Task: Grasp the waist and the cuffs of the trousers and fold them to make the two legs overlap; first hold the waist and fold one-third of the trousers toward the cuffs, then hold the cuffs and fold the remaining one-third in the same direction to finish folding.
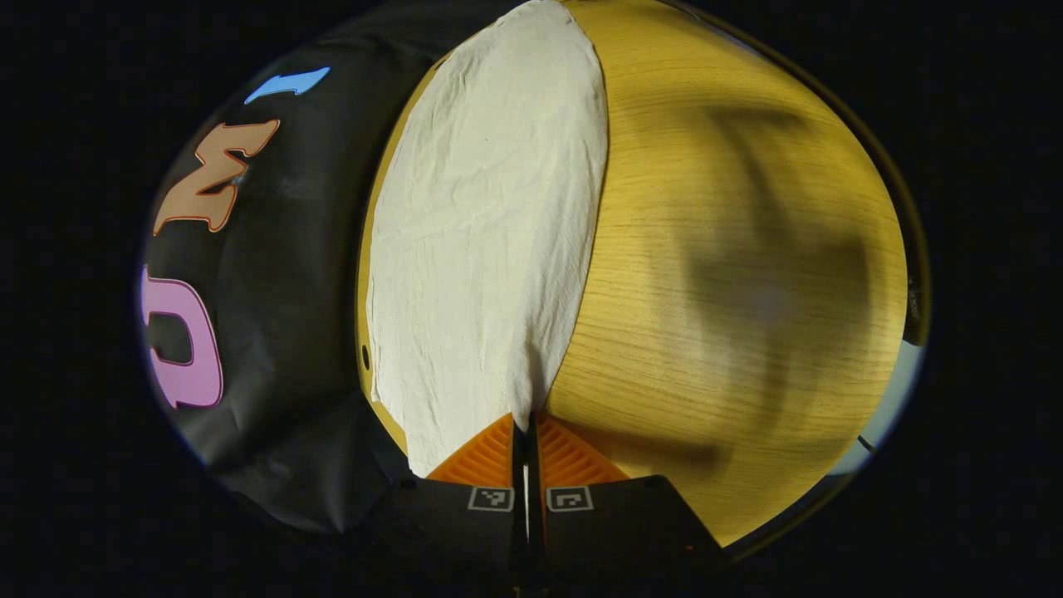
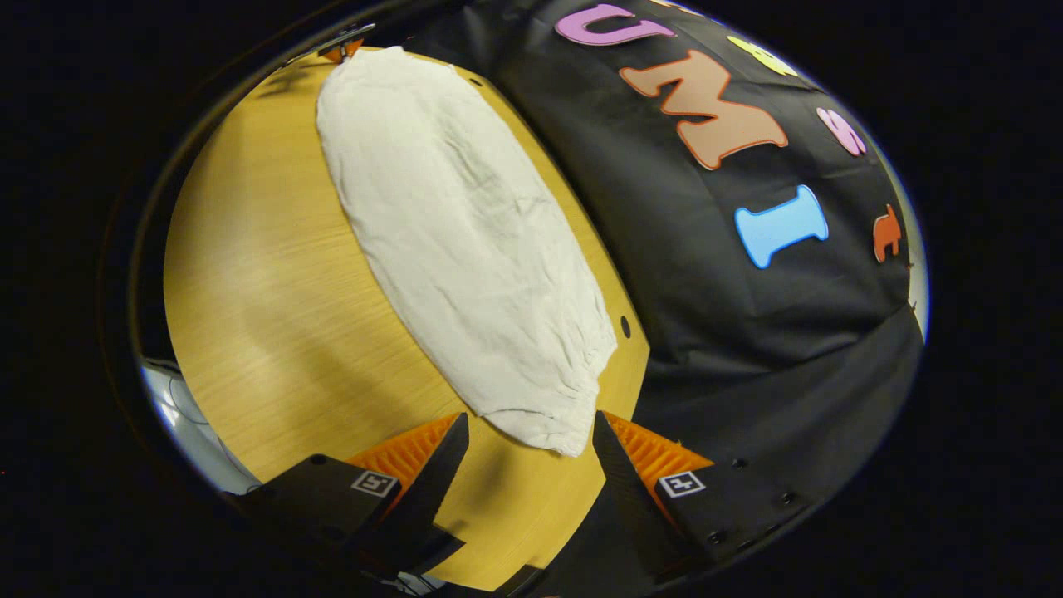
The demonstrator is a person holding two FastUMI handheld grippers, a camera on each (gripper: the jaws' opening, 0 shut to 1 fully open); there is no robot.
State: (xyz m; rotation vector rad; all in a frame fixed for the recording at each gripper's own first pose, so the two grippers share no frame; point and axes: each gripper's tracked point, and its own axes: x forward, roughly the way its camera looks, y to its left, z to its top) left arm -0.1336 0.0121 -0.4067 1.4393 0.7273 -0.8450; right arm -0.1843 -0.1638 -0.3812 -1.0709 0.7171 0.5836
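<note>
Left gripper [image 1: 528, 432]: jaws clenched on the near end of the trousers [image 1: 486, 241], a tuck of cloth caught between the fingers. Right gripper [image 2: 530, 432]: jaws released, spread wide to either side of the gathered end of the trousers [image 2: 465, 249], not pressing on the cloth. Trousers: pale, creased, lying flat as one long strip on the wooden desk [image 1: 731, 274], along the desk edge nearest the black cloth wall [image 1: 282, 291]. Desk [image 2: 266, 291]: light wood grain, shadowed beside the trousers.
</note>
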